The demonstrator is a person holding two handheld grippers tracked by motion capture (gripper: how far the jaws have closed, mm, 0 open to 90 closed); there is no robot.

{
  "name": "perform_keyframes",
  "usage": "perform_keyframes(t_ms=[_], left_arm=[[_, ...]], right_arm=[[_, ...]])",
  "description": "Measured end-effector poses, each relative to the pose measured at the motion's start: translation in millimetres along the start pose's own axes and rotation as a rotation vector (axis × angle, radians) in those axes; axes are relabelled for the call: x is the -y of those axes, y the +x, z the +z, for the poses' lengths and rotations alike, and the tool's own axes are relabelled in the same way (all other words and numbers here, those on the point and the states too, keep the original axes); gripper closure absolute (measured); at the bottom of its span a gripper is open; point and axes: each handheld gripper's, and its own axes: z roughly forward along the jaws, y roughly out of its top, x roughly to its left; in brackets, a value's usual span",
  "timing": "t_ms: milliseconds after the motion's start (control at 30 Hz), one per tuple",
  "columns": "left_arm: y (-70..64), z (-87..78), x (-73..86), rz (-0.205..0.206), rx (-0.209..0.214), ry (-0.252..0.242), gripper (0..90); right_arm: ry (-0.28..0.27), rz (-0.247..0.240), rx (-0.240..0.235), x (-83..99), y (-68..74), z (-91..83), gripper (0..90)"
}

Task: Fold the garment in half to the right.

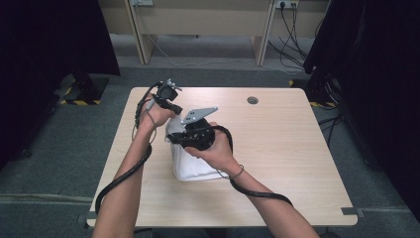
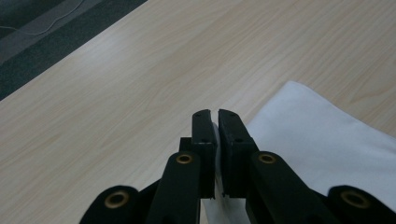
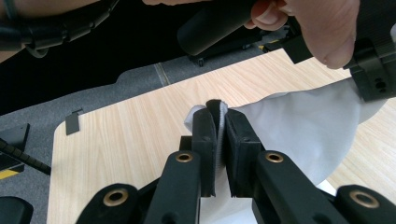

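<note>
Above bare table, both tongs on white cloth.

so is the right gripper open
No, its fingers are shut on a fold of the white cloth, which is pinched between them in the right gripper view.

Cloth: plain white.
Table: pale wood grain.
Left gripper: black, brass rivets.
Right gripper: black, grey plate.
Floor: grey.
</note>
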Motion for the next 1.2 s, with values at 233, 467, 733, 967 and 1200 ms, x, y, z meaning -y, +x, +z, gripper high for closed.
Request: perform_keyframes(t_ms=[233,467,733,967,1200], left_arm=[[-4.4,5.7,-3.5,0.003,0.009,0.004,84.8],[-7.2,9.8,-6.3,-0.005,0.011,0.005,84.7],[-11.7,15.2,-10.2,-0.002,0.019,0.007,84.4],[-14.4,19.0,-12.4,-0.004,0.025,0.003,84.2],[-15.7,22.4,-12.4,-0.005,0.029,0.003,84.2]], right_arm=[[0.0,0.003,0.005,3.6,-1.9,-4.1,84.0],[-0.001,0.004,0.01,6.5,-4.0,-8.6,84.0],[0.0,0.018,0.018,14.4,-9.4,-16.5,83.9],[-0.001,0.023,0.025,18.3,-13.7,-21.0,83.9],[0.005,0.025,0.028,20.7,-15.0,-22.7,83.8]])
